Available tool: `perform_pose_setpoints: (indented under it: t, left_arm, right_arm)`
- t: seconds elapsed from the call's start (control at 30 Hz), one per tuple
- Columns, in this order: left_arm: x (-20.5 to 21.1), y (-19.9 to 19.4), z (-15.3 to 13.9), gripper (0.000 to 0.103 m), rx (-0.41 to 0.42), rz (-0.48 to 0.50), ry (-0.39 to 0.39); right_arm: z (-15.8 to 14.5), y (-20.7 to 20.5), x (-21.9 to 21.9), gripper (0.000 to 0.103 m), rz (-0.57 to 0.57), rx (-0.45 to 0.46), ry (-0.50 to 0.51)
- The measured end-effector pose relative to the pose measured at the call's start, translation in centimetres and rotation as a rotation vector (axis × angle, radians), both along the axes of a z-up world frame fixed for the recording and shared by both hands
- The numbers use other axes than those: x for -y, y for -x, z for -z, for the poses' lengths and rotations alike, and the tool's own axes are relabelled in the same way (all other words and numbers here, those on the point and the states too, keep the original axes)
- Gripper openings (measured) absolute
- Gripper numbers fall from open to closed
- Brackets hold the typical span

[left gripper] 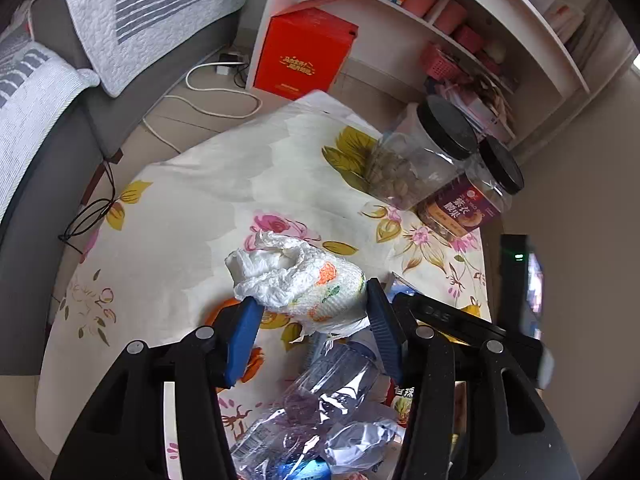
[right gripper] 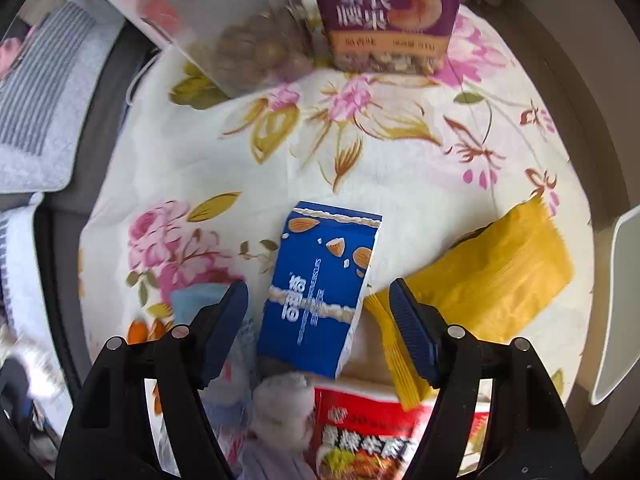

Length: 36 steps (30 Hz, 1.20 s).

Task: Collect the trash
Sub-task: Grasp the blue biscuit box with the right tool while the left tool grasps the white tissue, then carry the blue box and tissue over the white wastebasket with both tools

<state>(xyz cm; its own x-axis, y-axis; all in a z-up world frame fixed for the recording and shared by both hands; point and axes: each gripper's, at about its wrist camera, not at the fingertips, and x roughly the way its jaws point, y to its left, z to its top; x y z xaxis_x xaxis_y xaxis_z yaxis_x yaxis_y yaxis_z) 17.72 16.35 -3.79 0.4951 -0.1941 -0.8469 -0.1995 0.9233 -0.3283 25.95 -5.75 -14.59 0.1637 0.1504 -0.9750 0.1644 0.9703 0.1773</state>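
Trash pickup at the floral-cloth desk point(left gripper: 180, 200).
My left tool point(left gripper: 306, 312) grips a crumpled tissue wad point(left gripper: 300, 280) at lower centre; my right tool point(right gripper: 318, 304) straddles the blue box point(right gripper: 320, 292), pads clear of it.

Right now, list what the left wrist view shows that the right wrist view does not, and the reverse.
Only the left wrist view: the left gripper closed on a crumpled tissue wad, a crushed clear bottle below it, a red box and white shelves.

Only the right wrist view: the right gripper open around a blue almond box, a yellow packet and a red noodle wrapper.

Both: the floral tablecloth and the purple-labelled nut jar.
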Motion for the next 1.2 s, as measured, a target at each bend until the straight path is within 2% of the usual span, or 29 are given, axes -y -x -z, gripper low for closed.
perform_pose_setpoints:
  t: [0.13, 0.23, 0.33, 0.4, 0.87, 1.2]
  left_arm:
    - [-0.6, 0.2, 0.1, 0.052, -0.001, -0.007, 0.011]
    - [-0.8, 0.4, 0.0, 0.052, 0.003, -0.009, 0.014]
    - [-1.0, 0.5, -0.1, 0.052, 0.007, -0.01, 0.003]
    - [-1.0, 0.7, -0.1, 0.052, 0.01, -0.013, -0.011]
    - [0.7, 1.4, -0.9, 0.052, 0.047, 0.007, -0.043]
    - [5.1, 2.1, -0.3, 0.052, 0.04, 0.076, -0.099]
  right_arm:
    - [1.7, -0.3, -1.0, 0.07, 0.019, -0.037, 0.017]
    - [3.0, -0.1, -1.6, 0.066, 0.017, -0.068, 0.014]
    - [2.7, 0.2, -2.0, 0.055, 0.012, -0.035, 0.064]
    - [2.2, 0.4, -2.0, 0.054, 0.005, -0.015, 0.056]
    - [-6.9, 3.7, -0.3, 0.054, -0.053, 0.249, 0.099]
    - [-9.7, 6.9, 3.4, 0.054, -0.055, 0.375, 0.144]
